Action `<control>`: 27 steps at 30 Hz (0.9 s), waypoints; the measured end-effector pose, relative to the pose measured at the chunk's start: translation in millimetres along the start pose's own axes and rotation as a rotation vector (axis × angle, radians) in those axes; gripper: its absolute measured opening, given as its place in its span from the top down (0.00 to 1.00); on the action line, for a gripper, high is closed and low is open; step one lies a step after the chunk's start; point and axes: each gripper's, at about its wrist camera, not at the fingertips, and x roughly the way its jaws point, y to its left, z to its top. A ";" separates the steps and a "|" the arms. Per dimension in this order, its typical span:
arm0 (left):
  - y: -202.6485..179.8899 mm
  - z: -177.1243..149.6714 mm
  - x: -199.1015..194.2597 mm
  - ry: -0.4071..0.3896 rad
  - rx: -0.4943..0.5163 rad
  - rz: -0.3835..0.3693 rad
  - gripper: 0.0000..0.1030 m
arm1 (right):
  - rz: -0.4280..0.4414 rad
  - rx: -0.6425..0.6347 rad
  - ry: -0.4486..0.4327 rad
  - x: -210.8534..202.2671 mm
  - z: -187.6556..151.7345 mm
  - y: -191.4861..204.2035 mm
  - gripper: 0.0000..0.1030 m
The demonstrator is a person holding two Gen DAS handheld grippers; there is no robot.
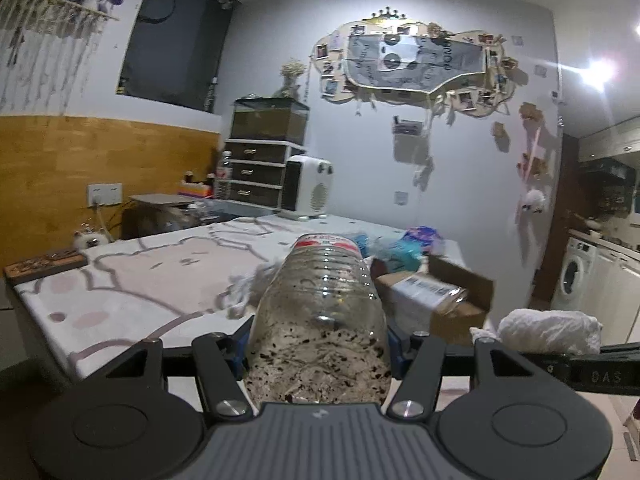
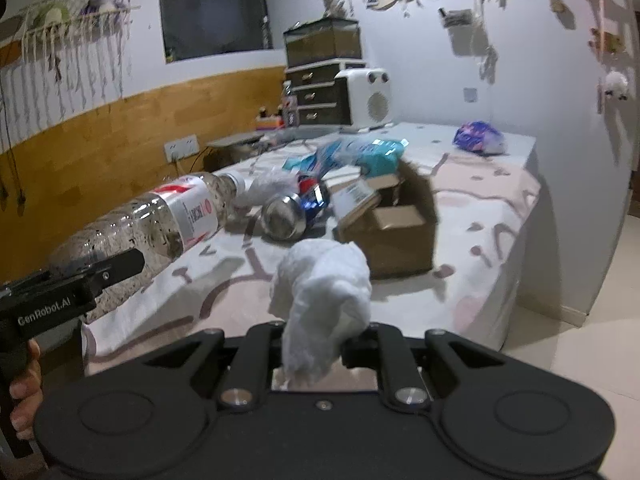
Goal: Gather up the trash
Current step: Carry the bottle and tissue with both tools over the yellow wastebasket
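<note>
Between my left fingers: my left gripper [image 1: 318, 344] is clamped on the base end of a clear plastic bottle [image 1: 320, 312].
Bottle's axis: it runs straight away from me along the fingers, with the red-and-white label [image 2: 192, 208] at the far end, the neck pointing toward the bed's clutter, and dark specks clinging inside its wall.
Right gripper: my right gripper [image 2: 316, 356] is pinched nearly closed on a crumpled white tissue wad [image 2: 324, 296], which bulges upward above the fingers.
Bed: a pink-and-white patterned cover [image 2: 480, 216] lies below both loads.
Farther on the bed: a crushed metal can [image 2: 284, 216] lies on its side, just beside an open cardboard box [image 2: 392, 236].
Beyond: a light blue plastic pack [image 2: 360, 152], then a purple wrapper [image 2: 478, 138] near the far edge.
</note>
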 end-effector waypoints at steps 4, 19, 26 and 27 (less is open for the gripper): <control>-26.1 9.0 -1.3 -0.012 0.024 -0.055 0.42 | -0.057 0.017 -0.041 -24.2 1.9 -15.2 0.86; -145.5 -15.4 -20.4 0.049 0.122 -0.369 0.41 | -0.342 0.123 -0.113 -137.5 -38.9 -89.5 0.86; -195.7 -39.1 -18.0 0.102 0.157 -0.460 0.41 | -0.447 0.193 -0.119 -168.6 -70.6 -122.8 0.86; -202.5 -42.9 -15.6 0.114 0.160 -0.467 0.41 | -0.457 0.205 -0.119 -170.8 -74.8 -127.6 0.86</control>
